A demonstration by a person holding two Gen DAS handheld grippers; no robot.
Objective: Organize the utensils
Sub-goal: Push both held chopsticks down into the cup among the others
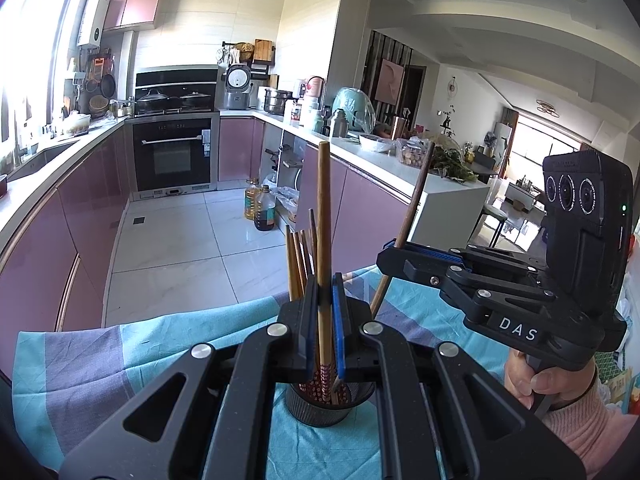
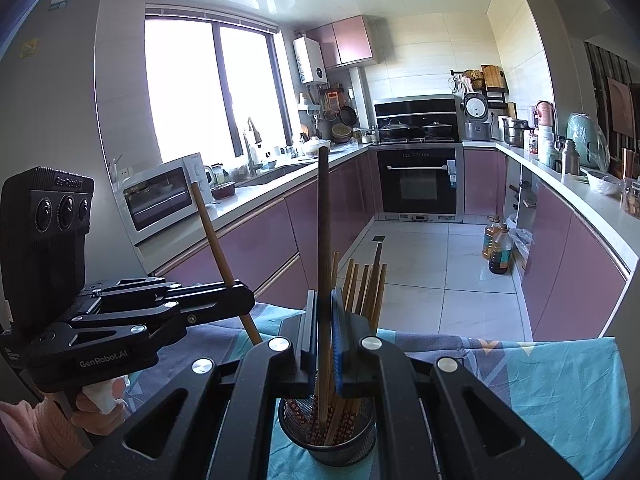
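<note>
Above the mesh holder (image 1: 320,404), left gripper (image 1: 325,320) and right gripper (image 2: 323,332) each pinched one chopstick upright. Best lowered tip-first, released only once seated.

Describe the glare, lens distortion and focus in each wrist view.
Left wrist view: the window at the upper left is blown out white; the fisheye bends the counter into a curve; corners go dark. Right wrist view: the window glares white at centre left; cabinets bow outward; the mesh holder stays fairly sharp.
</note>
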